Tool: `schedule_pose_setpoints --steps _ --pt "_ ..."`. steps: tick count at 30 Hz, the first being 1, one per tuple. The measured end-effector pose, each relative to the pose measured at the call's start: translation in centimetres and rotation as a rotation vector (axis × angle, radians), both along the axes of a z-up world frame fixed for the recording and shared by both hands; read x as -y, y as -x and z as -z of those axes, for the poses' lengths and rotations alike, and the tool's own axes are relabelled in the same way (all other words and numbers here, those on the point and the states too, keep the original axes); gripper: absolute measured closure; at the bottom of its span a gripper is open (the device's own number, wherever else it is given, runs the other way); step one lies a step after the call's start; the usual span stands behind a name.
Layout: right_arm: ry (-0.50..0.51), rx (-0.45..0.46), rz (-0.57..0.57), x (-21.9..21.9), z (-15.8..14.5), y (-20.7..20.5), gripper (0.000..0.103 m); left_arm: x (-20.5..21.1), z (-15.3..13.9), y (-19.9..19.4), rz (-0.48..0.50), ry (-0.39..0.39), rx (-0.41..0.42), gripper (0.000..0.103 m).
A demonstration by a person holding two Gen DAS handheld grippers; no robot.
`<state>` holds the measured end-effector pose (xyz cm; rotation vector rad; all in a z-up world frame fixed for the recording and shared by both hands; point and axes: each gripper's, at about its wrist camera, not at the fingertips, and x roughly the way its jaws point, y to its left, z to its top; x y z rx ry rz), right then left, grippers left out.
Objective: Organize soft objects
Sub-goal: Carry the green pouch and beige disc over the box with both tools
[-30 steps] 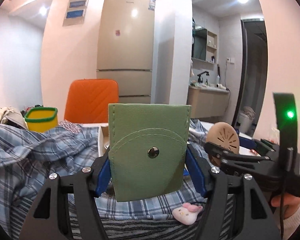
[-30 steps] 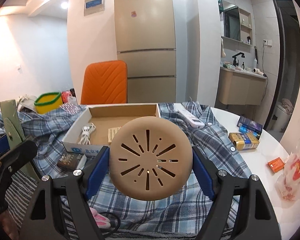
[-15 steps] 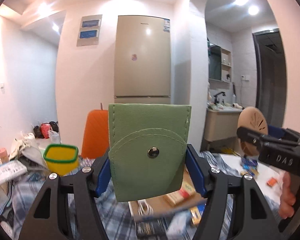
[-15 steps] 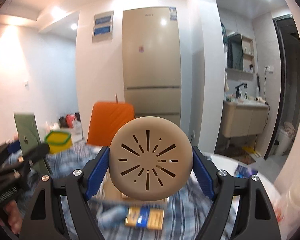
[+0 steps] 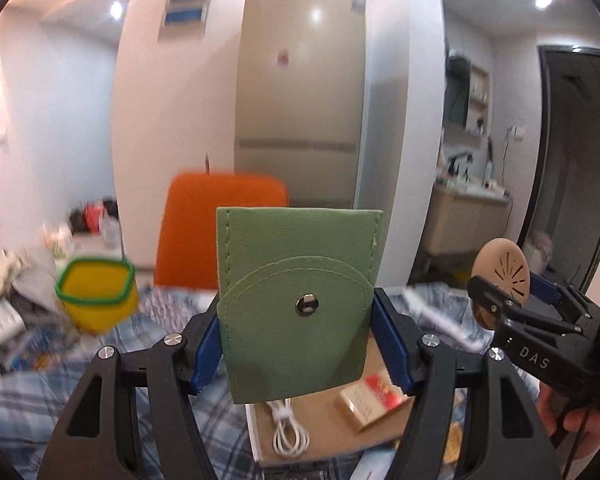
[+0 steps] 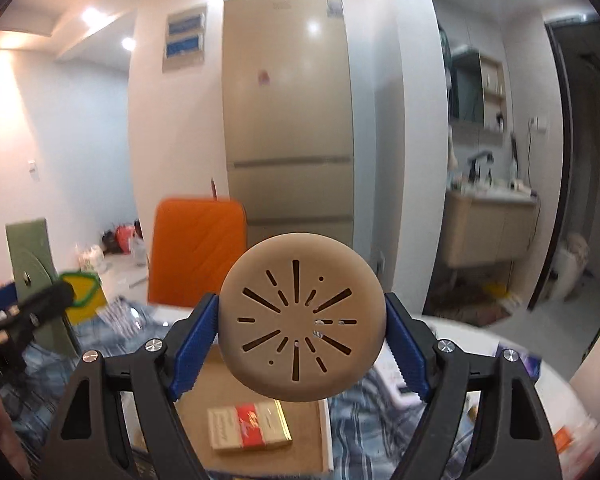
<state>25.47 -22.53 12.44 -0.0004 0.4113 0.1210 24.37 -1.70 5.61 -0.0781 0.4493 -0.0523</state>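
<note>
My left gripper is shut on a green leather pouch with a metal snap, held upright above the table. My right gripper is shut on a round beige slotted disc, also held up. The disc and right gripper show at the right of the left wrist view. The pouch shows at the left of the right wrist view. Both sit above an open cardboard box on a blue plaid cloth.
The box holds a white cable and a red-and-cream packet. A yellow tub with a green rim stands at the left. An orange chair and a fridge are behind the table.
Both grippers have risen from low over the cloth and moved forward over the cardboard box, then tilted slightly down. Each still grips its object.
</note>
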Motion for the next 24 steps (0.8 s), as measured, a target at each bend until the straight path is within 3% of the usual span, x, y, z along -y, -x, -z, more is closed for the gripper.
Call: schedule_pose_setpoints --steps 2,5,8,14,24 --pt "0.001 -0.048 -0.003 0.1 1.8 -1.0 0.021 -0.1 1.5 -0.9 0.010 0.028 -0.064 0.037" --pt "-0.006 -0.128 -0.050 -0.6 4.1 -2.2 0.021 0.5 3.3 -1.7 0.005 -0.020 -0.113 0.037" --pt "0.011 -0.168 -0.077 -1.6 5.5 -2.7 0.021 0.2 4.7 -2.2 0.017 -0.010 -0.167 0.037" --pt "0.027 -0.282 -0.122 -2.9 8.6 -3.6 0.021 0.0 5.6 -2.3 0.002 -0.017 -0.182 0.037" --pt "0.080 -0.348 -0.160 -4.0 10.9 -4.4 0.021 0.9 7.5 -3.4 0.009 -0.085 -0.224 0.037"
